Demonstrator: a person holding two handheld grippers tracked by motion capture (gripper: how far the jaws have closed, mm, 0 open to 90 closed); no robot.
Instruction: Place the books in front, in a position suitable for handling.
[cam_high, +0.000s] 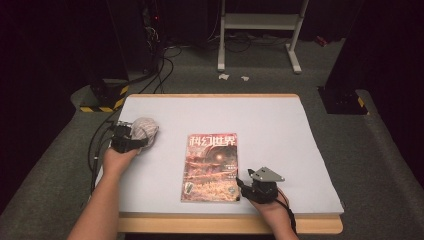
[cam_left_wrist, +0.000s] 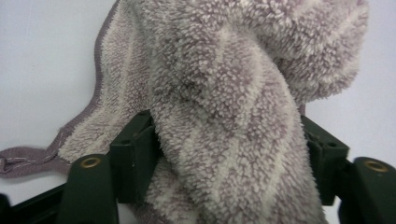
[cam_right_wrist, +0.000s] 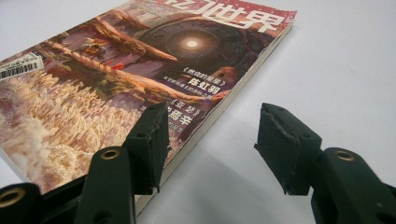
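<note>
Left gripper (cam_high: 131, 136) at the left middle of the high view, over the left edge of the pale sheet (cam_high: 280, 130) covering the table. Jaws set about a bunched, fluffy mauve-and-cream towel (cam_high: 144, 128), both pads against its pile in the left gripper view (cam_left_wrist: 224, 140); held, then, at a middling width. Towel (cam_left_wrist: 219, 84) rising up through the centre of that frame, its stitched hem trailing off to the lower left onto the sheet (cam_left_wrist: 42, 56).

Right gripper (cam_high: 244, 181) at the lower centre-right of the high view, grey 3-cornered plate on top, tips just beside the lower right corner of a magazine (cam_high: 211, 167). Magazine lying flat and closed in the middle of the frame, red cover with white title characters across its top, well apart from the towel.

In the right gripper view, 2 black jaws standing at a middling gap with bare sheet (cam_right_wrist: 345, 70) between them (cam_right_wrist: 210, 140); nothing gripped. Left-hand jaw in front of the magazine's (cam_right_wrist: 140, 70) near edge, right-hand jaw off to the side over the sheet. Barcode label at the upper left of that frame.
</note>
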